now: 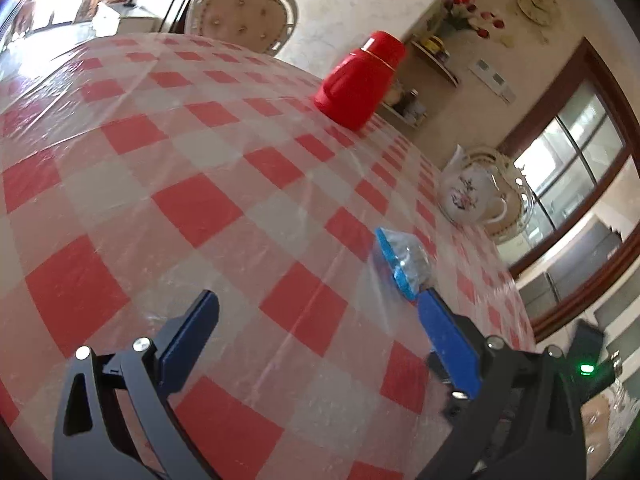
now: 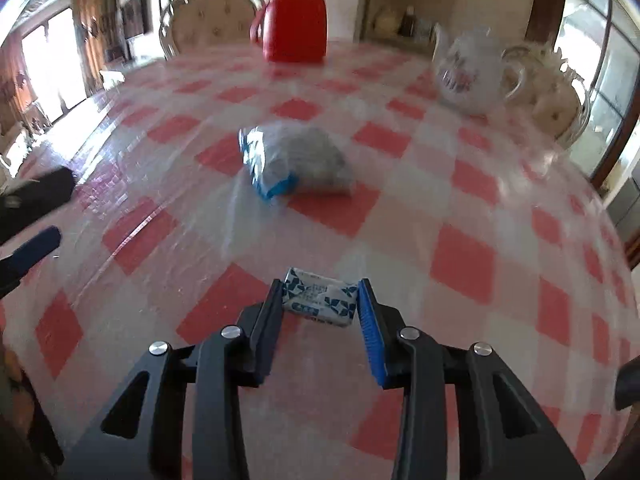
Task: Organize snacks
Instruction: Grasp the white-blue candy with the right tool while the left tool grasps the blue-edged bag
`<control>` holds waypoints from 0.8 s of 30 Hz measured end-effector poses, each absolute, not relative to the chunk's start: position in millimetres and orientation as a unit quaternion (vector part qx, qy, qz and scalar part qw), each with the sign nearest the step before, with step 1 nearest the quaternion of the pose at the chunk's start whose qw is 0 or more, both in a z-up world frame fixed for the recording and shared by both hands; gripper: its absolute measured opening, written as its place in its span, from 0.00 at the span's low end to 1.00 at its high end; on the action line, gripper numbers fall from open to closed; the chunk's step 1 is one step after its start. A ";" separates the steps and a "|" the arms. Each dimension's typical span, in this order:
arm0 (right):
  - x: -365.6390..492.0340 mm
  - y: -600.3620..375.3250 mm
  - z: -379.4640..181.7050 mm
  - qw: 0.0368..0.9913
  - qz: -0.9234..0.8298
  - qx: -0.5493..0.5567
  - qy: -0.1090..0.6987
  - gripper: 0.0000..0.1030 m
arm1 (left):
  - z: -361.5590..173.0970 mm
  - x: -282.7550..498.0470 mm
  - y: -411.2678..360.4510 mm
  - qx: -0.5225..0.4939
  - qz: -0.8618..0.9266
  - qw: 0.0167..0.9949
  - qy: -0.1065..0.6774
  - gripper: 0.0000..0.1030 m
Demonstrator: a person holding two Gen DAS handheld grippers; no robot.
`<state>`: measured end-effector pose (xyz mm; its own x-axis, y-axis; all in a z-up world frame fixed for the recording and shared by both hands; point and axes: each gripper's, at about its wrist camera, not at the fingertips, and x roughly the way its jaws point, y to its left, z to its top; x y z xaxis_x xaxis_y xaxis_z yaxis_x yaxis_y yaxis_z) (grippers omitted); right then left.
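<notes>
Right claw (image 2: 320, 300) is pinching the small blue-white snack packet (image 2: 320, 300) across its short sides on the checkered counter (image 2: 460, 264), feeling light and crinkly, while left claw (image 1: 316, 320) is hanging spread beside the bigger bag (image 1: 402, 262).

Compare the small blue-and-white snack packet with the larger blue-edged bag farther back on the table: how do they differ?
The small snack packet is a compact printed block; the larger bag is bulkier and puffed, with greyish contents showing through.
The small snack packet sits between the right tongs, which are shut on it; the larger bag lies free, nothing touching it.
The small snack packet is nearest the camera; the larger bag lies mid-table.
Both rest on the checked tablecloth and carry blue-and-white print.
</notes>
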<state>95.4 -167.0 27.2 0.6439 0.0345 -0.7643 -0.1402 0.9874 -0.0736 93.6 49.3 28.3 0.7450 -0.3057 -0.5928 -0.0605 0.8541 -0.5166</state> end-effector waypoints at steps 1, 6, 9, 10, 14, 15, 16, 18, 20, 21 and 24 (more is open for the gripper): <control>88.9 -179.1 34.4 0.908 0.056 -0.039 0.414 0.35 | 28.1 93.4 47.5 -0.258 -0.072 0.897 0.352 0.97; 65.4 -229.3 55.8 0.916 0.073 0.060 0.390 0.35 | 24.0 105.9 23.6 -0.255 -0.080 0.887 0.377 0.97; 63.0 -251.1 62.3 0.917 0.065 0.099 0.380 0.35 | 23.9 129.5 -15.8 -0.240 -0.081 0.883 0.395 0.98; 62.8 -254.3 62.9 0.918 0.063 0.104 0.378 0.35 | 23.2 138.6 -28.7 -0.233 -0.079 0.883 0.400 0.98; 63.3 -272.2 62.8 0.919 0.038 0.134 0.370 0.35 | 18.1 180.0 -76.7 -0.229 -0.053 0.881 0.411 0.98; 63.8 -276.1 62.6 0.919 0.032 0.140 0.369 0.35 | 16.8 193.2 -91.1 -0.216 -0.031 0.883 0.415 0.98; 64.2 -280.7 62.4 0.918 0.026 0.149 0.367 0.35 | 15.1 202.3 -100.7 -0.203 -0.019 0.883 0.422 0.98; 64.2 -287.2 62.7 0.916 0.025 0.163 0.364 0.35 | 13.6 218.2 -118.8 -0.165 0.006 0.889 0.427 0.98; 64.1 -290.9 63.9 0.916 0.028 0.173 0.361 0.35 | 10.7 227.4 -132.7 -0.119 0.017 0.893 0.434 0.98; 64.1 -292.0 64.2 0.916 0.028 0.175 0.360 0.36 | 9.4 229.9 -139.5 -0.088 0.009 0.892 0.444 0.98; 66.7 -292.9 59.7 0.913 0.029 0.179 0.365 0.36 | 12.4 219.4 -137.2 -0.073 -0.056 0.897 0.432 0.56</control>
<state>66.7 -292.9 59.7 0.7319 0.1831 -0.6563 0.0786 0.9341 0.3482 219.4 -137.2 12.4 0.6206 -0.1628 -0.7670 0.0369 0.9832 -0.1788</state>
